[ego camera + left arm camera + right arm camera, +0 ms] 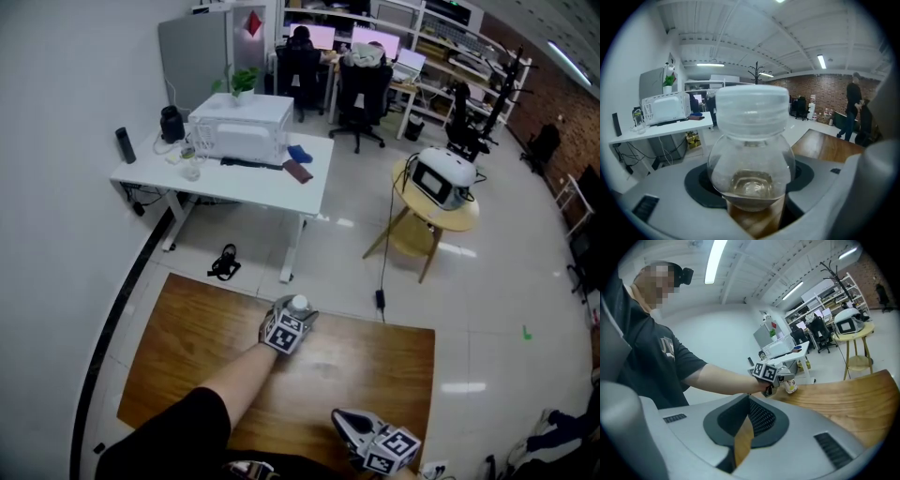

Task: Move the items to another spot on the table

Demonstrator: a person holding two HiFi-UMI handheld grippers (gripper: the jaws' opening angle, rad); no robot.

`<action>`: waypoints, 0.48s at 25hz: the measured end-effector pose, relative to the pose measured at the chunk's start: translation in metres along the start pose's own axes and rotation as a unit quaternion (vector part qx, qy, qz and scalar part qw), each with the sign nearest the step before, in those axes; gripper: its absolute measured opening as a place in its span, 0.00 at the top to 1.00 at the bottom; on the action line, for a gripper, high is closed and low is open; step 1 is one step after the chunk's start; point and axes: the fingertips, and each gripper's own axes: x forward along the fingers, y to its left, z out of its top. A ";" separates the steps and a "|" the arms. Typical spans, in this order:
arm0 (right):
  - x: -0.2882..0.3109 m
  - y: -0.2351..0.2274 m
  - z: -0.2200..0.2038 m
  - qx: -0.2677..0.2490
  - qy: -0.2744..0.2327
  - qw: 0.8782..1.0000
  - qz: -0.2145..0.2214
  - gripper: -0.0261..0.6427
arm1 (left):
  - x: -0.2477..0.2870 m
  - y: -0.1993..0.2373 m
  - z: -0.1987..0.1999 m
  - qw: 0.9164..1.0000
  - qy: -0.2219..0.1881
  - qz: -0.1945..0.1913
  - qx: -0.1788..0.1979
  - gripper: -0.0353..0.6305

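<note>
Stretching forward across table (187,337), left gripper (296,317) clasps bottle (299,304)

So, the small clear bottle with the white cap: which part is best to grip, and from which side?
Grip the bottle on its body, below the round shoulder, coming from the side with one jaw on each flank. The shoulder bulges above the jaws and the white cap is smooth, so a lower hold should slip less. The left tool holds it this way.
</note>
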 end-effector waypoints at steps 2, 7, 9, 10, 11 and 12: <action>-0.003 -0.002 0.002 0.001 -0.001 1.000 0.000 0.98 | 0.000 -0.005 -0.001 1.000 0.005 -0.006 0.003 0.47; -0.012 -0.005 0.004 0.002 -0.010 1.000 -0.002 0.98 | 0.000 -0.011 -0.006 1.000 0.018 -0.006 0.001 0.47; -0.016 -0.003 0.004 0.001 -0.011 1.000 -0.002 0.98 | 0.001 -0.012 -0.013 0.999 0.034 -0.011 -0.008 0.41; -0.019 -0.001 0.003 0.001 -0.012 1.000 -0.003 0.98 | -0.001 -0.012 -0.016 0.999 0.042 -0.014 -0.012 0.32; -0.021 0.001 0.003 0.000 -0.012 1.000 -0.004 0.98 | -0.004 -0.011 -0.020 0.999 0.048 -0.013 -0.014 0.30; -0.024 0.004 0.002 -0.001 -0.013 1.000 -0.004 0.98 | -0.010 -0.010 -0.024 0.998 0.052 -0.010 -0.016 0.29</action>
